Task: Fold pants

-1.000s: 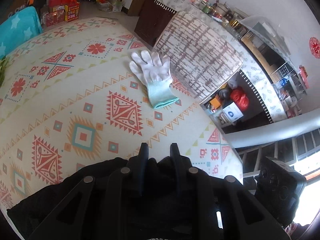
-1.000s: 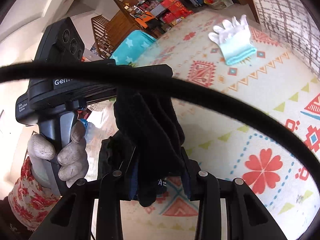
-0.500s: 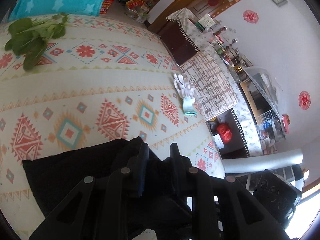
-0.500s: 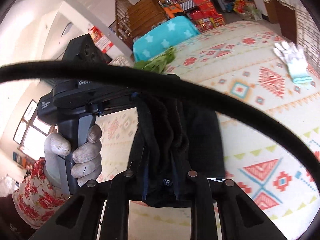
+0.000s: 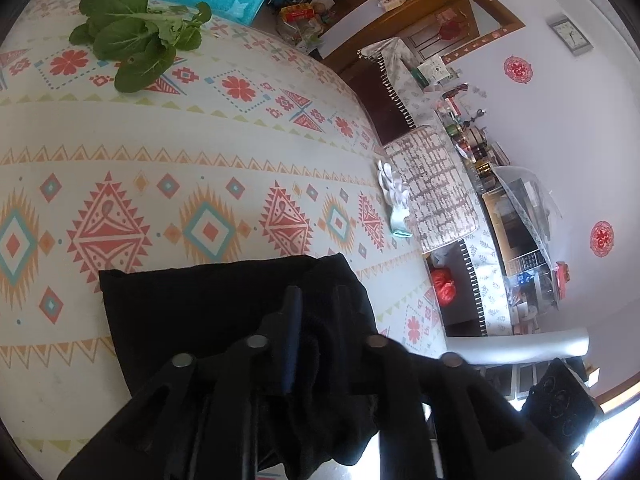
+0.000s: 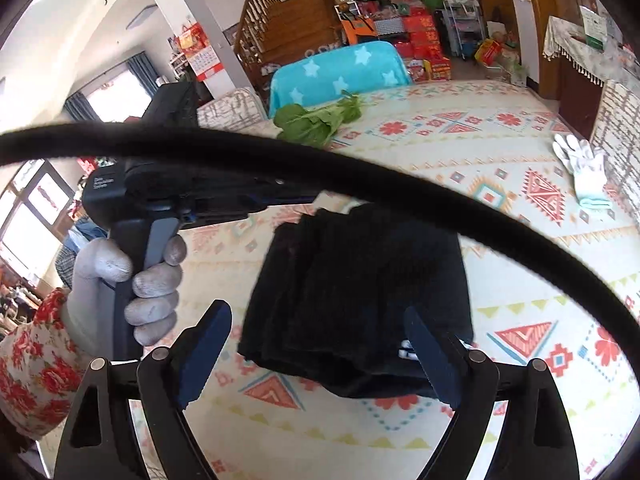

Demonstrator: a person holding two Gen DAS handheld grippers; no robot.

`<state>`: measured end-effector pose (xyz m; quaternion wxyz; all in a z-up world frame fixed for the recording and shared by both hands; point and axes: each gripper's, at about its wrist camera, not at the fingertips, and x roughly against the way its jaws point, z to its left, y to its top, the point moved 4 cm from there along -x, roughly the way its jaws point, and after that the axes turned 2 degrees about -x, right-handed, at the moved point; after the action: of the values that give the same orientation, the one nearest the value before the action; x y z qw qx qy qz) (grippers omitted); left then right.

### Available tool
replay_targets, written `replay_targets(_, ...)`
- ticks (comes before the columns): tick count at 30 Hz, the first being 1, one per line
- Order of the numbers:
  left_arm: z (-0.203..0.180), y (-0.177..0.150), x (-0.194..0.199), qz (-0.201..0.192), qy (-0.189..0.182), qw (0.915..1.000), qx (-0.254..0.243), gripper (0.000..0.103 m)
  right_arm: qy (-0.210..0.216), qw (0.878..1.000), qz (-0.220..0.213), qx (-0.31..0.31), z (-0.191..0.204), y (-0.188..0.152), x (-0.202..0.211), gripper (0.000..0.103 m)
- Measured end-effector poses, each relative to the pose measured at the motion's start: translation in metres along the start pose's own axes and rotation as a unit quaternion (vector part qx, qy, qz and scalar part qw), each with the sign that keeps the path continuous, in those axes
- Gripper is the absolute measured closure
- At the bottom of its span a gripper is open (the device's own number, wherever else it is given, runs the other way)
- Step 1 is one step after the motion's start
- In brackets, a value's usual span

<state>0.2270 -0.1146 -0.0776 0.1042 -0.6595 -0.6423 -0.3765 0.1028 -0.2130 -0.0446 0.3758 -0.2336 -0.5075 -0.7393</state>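
Right gripper (image 6: 316,344) spread wide, empty, above folded black pants (image 6: 360,292). Left gripper (image 5: 316,304) pinches pants' edge.

The supporting surface is a table covered by a cream tablecloth (image 5: 248,128) printed with red, orange and teal geometric motifs. Folded black pants (image 6: 360,288) lie flat on it near the front edge. A bunch of leafy green vegetable (image 5: 136,40) rests at the far edge, just beside a turquoise star-patterned chair cover. A white glove (image 5: 394,196) lies near the right edge, well apart from the pants.
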Motion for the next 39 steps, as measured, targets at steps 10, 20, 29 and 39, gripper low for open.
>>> replay_targets(10,-0.017,-0.010,-0.024,0.017,0.021,0.9993,-0.024,0.052,-0.081,0.987,0.006,0.139,0.040,-0.025,-0.023,0.019)
replay_targets(20,-0.023,-0.014,-0.026,0.032,0.055,0.9961,-0.062,0.095,-0.090,0.986,0.025,0.136,0.031,-0.027,-0.038,0.076)
replay_targets(29,-0.006,-0.010,0.007,0.006,0.034,0.9988,-0.036,0.095,-0.037,0.993,0.028,0.111,0.036,-0.003,-0.030,0.079)
replay_targets(39,0.031,-0.010,0.045,-0.027,0.024,0.9993,0.009,0.095,0.002,0.991,0.042,0.124,0.058,0.020,-0.057,0.080)
